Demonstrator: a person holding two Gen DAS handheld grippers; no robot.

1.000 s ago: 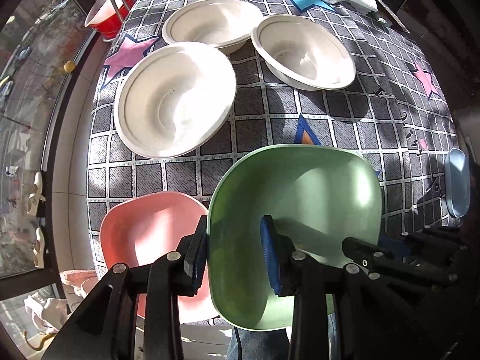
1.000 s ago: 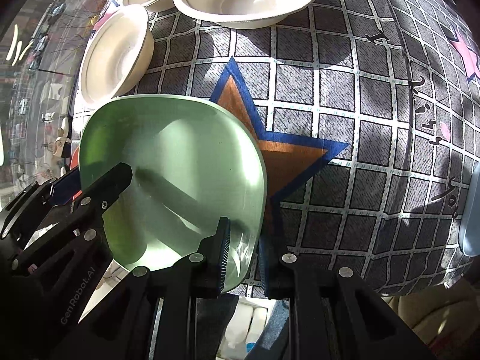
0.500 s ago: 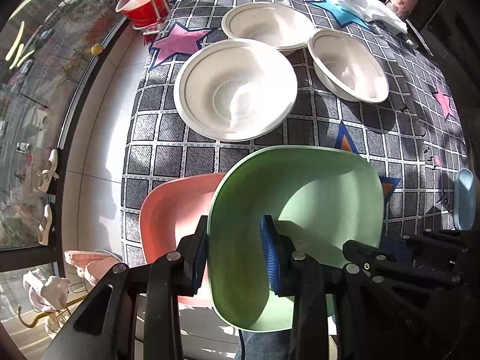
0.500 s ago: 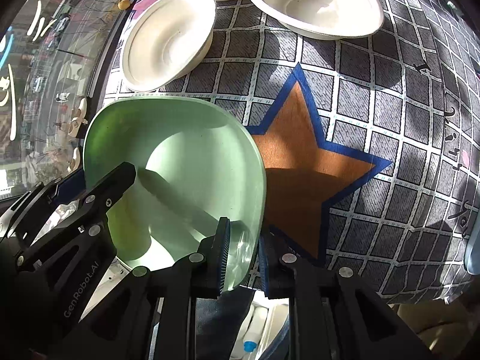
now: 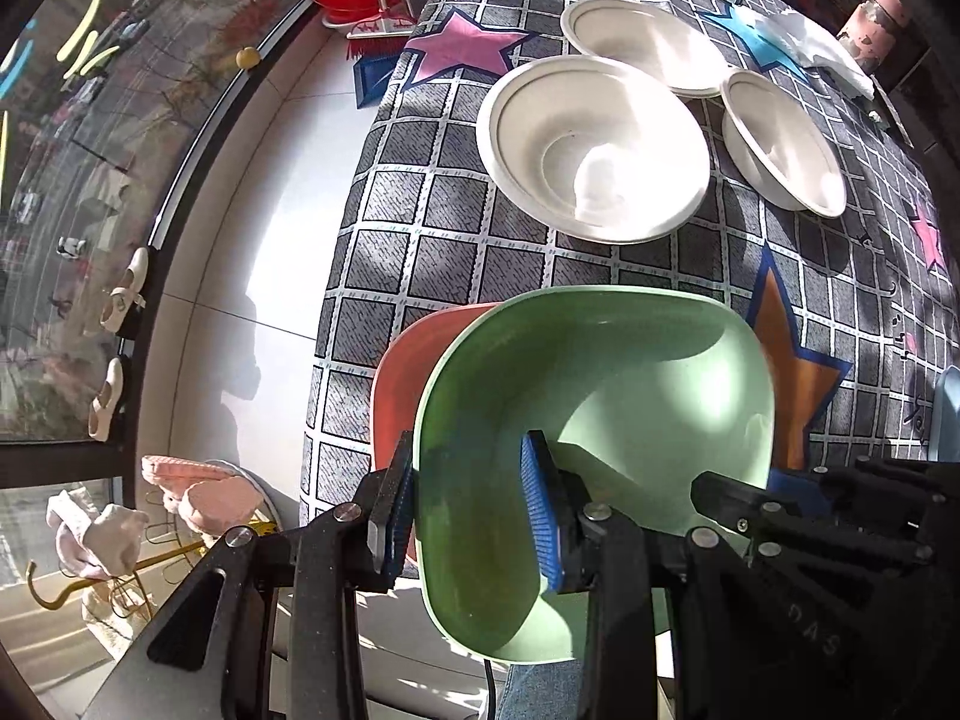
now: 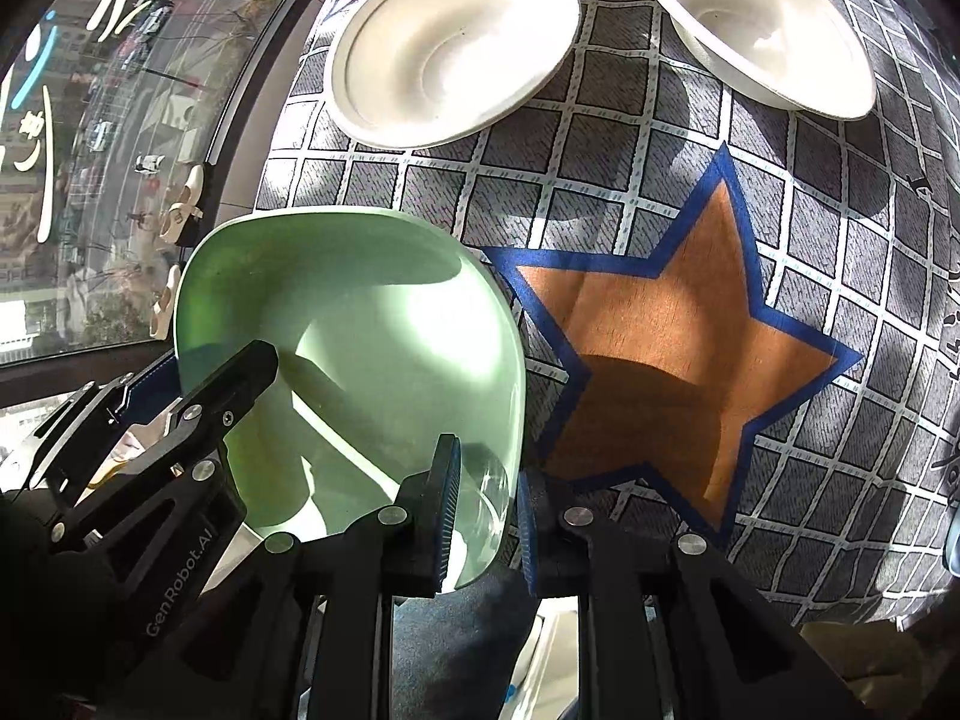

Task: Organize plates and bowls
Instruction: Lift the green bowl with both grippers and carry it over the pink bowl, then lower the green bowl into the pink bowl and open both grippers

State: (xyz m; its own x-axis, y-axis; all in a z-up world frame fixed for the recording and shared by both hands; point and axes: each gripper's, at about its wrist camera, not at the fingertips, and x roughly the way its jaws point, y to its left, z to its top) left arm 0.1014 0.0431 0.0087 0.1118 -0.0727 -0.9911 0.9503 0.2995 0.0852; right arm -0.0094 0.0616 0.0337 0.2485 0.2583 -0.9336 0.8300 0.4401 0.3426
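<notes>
Checkered tablecloth (image 5: 456, 252) now shows more floor-side as both tools, left (image 5: 474, 510) and right (image 6: 483, 507), pinching the green bowl (image 5: 600, 420), have shifted over the pink bowl (image 5: 408, 372).

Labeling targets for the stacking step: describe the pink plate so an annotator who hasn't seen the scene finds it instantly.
Start at the checked grey tablecloth with the stars and go to its near left corner, by the window side. There the pink plate lies under the green plate held in both sets of jaws, only its left part showing. It is the only pink dish; the three bowls farther back are white.
</notes>
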